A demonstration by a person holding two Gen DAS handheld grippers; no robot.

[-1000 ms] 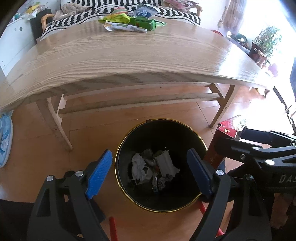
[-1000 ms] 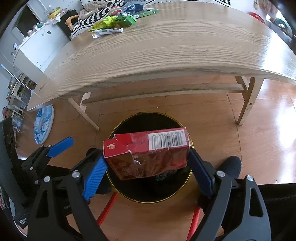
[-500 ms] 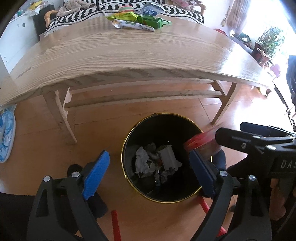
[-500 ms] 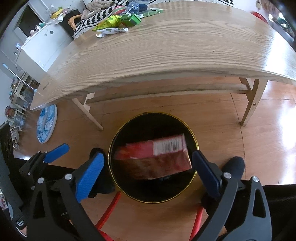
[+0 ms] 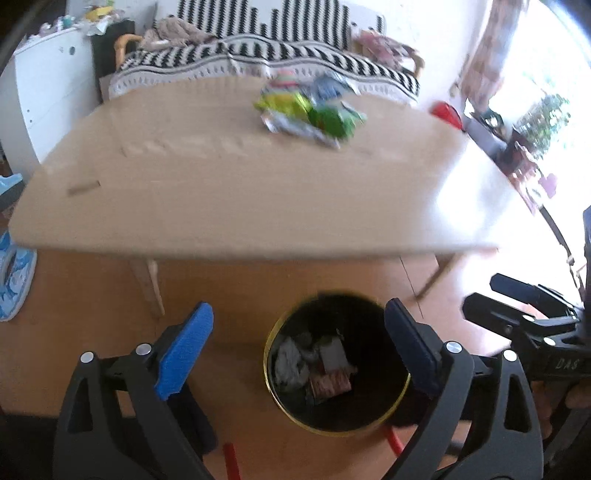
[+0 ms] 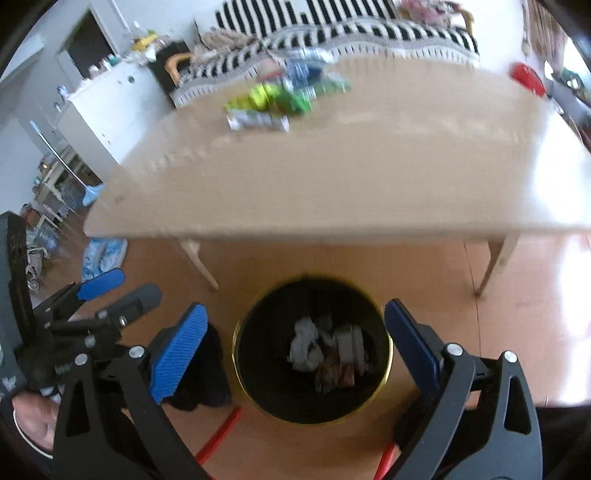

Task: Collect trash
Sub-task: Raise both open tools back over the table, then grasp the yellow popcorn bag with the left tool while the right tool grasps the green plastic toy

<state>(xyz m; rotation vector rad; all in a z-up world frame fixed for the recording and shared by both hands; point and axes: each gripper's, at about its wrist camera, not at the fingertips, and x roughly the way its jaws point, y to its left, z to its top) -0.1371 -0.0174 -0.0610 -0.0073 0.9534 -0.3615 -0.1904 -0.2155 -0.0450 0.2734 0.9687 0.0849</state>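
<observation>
A black bin with a gold rim [image 5: 400, 397] [image 6: 236, 354] stands on the floor in front of the table. Inside lie crumpled white paper [image 5: 290, 363] [image 6: 304, 343] and a red box [image 5: 330, 384] [image 6: 334, 374]. My left gripper [image 5: 295, 350] is open and empty above the bin. My right gripper [image 6: 295, 345] is open and empty above the bin; it also shows in the left wrist view [image 5: 524, 314]. A pile of green, yellow and silver wrappers [image 5: 310, 112] [image 6: 275, 101] lies on the far side of the wooden table [image 5: 221, 195] [image 6: 332, 177]. Both views are motion-blurred.
A striped black-and-white sofa [image 5: 266, 62] [image 6: 332, 33] stands behind the table. A white cabinet [image 5: 48, 99] [image 6: 107, 110] is at the left. Table legs [image 5: 147, 284] [image 6: 498, 262] stand near the bin. A blue mat [image 5: 14, 284] lies on the floor at left.
My right gripper opened and the red box fell into the bin. Both grippers have since risen and tilted up, so the table top fills more of each view.
</observation>
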